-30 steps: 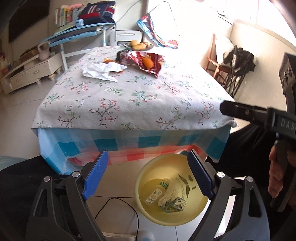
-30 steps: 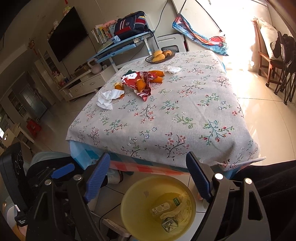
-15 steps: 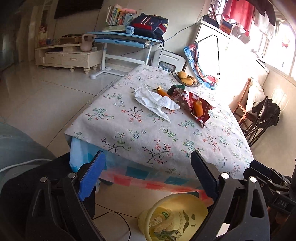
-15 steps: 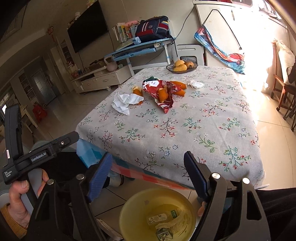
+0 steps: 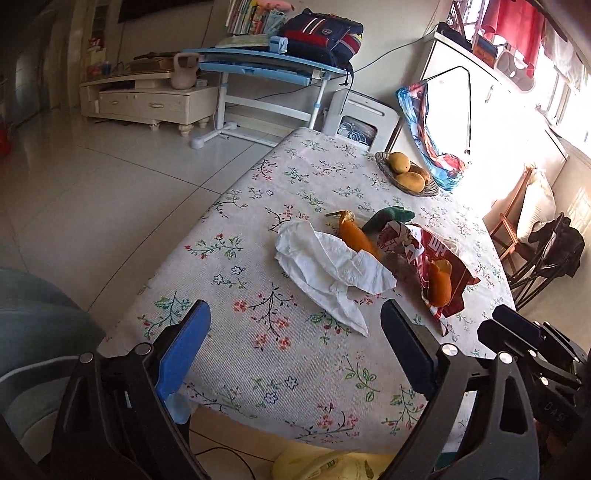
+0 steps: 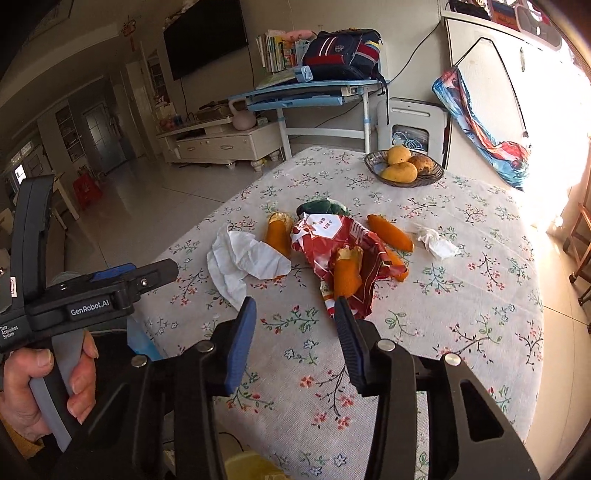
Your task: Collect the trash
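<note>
A lived-in home: wall television (image 6: 205,35) far left, floral-clothed dining table (image 6: 461,295), fruit bowl (image 6: 404,168), schoolbag (image 6: 341,51) on desk

A red snack wrapper (image 6: 345,254), orange peels (image 6: 347,275) and a crumpled white tissue (image 6: 242,258) are seen on a floral tablecloth (image 6: 461,295), beyond the closing, empty right gripper (image 6: 295,321).

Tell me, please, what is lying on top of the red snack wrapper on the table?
An orange peel lies in the red snack wrapper's open fold. More peel pokes out at its right edge; whatever lies beneath the wrapper is hidden.
</note>
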Tool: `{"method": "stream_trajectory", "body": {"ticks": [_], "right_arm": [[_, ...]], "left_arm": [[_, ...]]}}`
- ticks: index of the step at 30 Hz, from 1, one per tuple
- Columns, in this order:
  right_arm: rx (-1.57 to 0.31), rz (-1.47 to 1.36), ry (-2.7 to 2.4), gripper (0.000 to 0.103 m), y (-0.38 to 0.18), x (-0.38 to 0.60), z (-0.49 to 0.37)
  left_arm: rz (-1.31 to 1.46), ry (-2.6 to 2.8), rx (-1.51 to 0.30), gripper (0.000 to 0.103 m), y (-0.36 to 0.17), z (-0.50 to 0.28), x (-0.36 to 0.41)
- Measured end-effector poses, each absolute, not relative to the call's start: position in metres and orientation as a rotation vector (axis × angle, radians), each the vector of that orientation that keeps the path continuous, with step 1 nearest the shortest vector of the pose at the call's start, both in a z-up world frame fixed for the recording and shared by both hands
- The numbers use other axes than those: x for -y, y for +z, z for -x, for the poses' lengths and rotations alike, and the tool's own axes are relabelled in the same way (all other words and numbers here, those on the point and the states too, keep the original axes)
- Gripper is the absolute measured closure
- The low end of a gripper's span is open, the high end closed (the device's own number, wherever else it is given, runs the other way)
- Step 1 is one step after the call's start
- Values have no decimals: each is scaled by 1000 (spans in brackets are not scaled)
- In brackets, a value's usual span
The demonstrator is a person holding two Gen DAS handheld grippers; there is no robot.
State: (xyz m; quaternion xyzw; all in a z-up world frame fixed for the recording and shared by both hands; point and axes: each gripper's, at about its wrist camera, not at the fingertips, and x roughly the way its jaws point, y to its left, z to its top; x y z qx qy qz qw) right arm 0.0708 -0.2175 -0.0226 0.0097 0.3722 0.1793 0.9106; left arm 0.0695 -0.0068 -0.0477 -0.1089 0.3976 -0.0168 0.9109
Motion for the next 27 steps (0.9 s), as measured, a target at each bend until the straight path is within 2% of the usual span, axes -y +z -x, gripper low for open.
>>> {"method": "stream_trajectory", "body": {"ticks": [6, 9, 13, 16, 18, 20, 23, 27], "right_arm": [[-825, -6, 326, 67, -41, 224, -115], [-860, -35, 313, 73, -51, 232, -126], [-886, -24, 307, 80, -59, 232, -131], [-895, 11, 312, 81, -63, 225, -131], [-892, 12, 316, 83, -63, 224, -129], [-882, 12, 321, 88, -60, 224, -127], [-859, -5, 327, 88, -54, 225, -121], [-846, -65, 342, 88, -45, 234, -107]], "left_arm": [[97, -44, -862, 13, -62, -122, 36], [27, -41, -885, 13, -72, -139, 46], [42, -43, -926, 14, -87, -149, 45], [28, -59, -920, 32, -91, -150, 48], [5, -82, -911, 62, -89, -149, 52], [28, -115, -916, 82, -87, -148, 51], [71, -143, -908, 88, -85, -139, 44], [84, -188, -881, 90, -79, -119, 40]]}}
